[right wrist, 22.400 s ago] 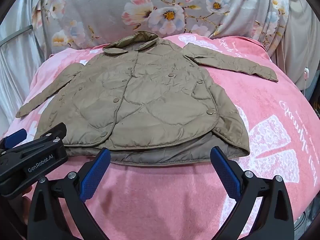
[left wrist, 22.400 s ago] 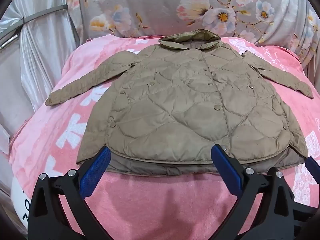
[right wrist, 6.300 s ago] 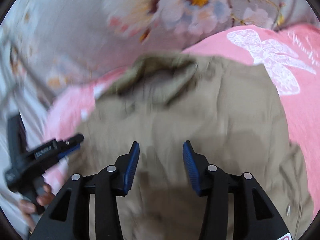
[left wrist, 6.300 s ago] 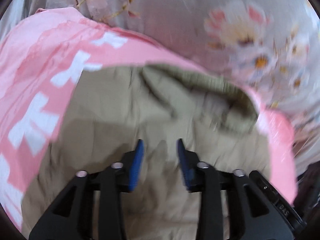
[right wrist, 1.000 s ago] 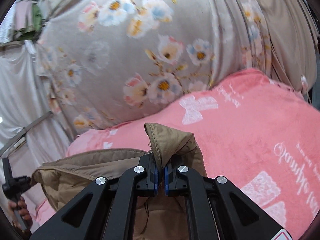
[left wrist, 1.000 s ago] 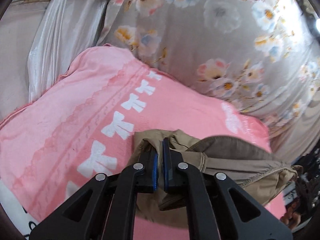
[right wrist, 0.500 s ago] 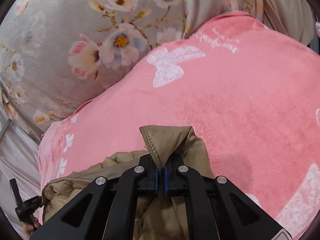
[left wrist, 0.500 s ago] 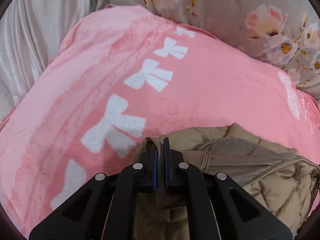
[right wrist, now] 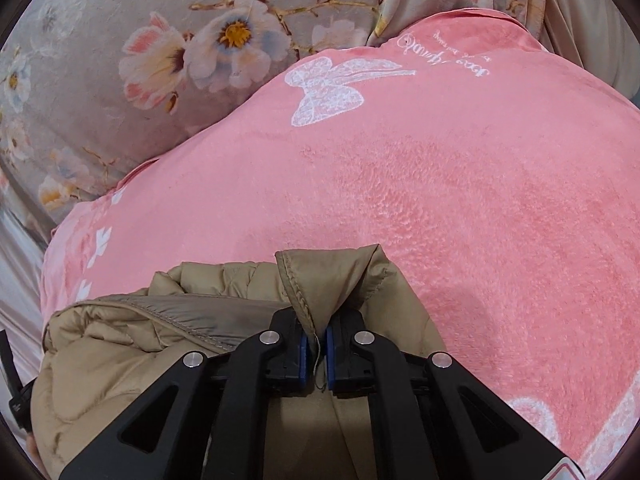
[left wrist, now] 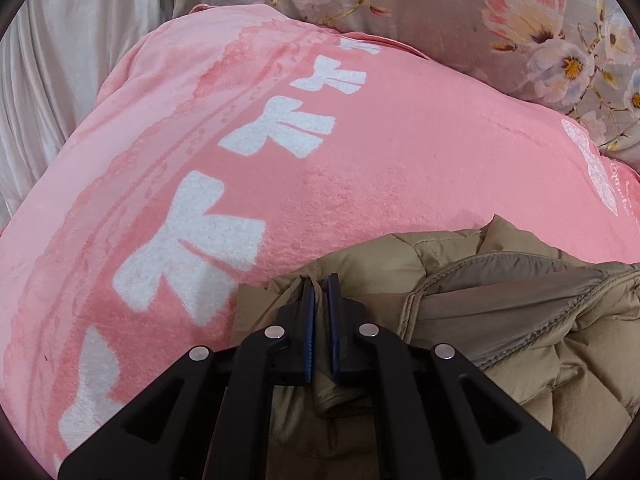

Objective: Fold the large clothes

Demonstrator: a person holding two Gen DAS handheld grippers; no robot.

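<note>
Pink fleece blanket with white bow prints (left wrist: 360,168) fills the frame from 9 to 3 o'clock. Bunched khaki quilted jacket (left wrist: 520,320) lies at 5 o'clock. My left gripper (left wrist: 319,320) and right gripper (right wrist: 314,354) each have jaws clamped on a jacket fold.

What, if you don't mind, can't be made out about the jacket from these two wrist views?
- Left wrist: the jacket runs off the bottom and right edges; the left gripper hides the pinched fabric.
- Right wrist: the right gripper covers the jacket's lower part.
- Sleeves and hem: in neither view.
</note>
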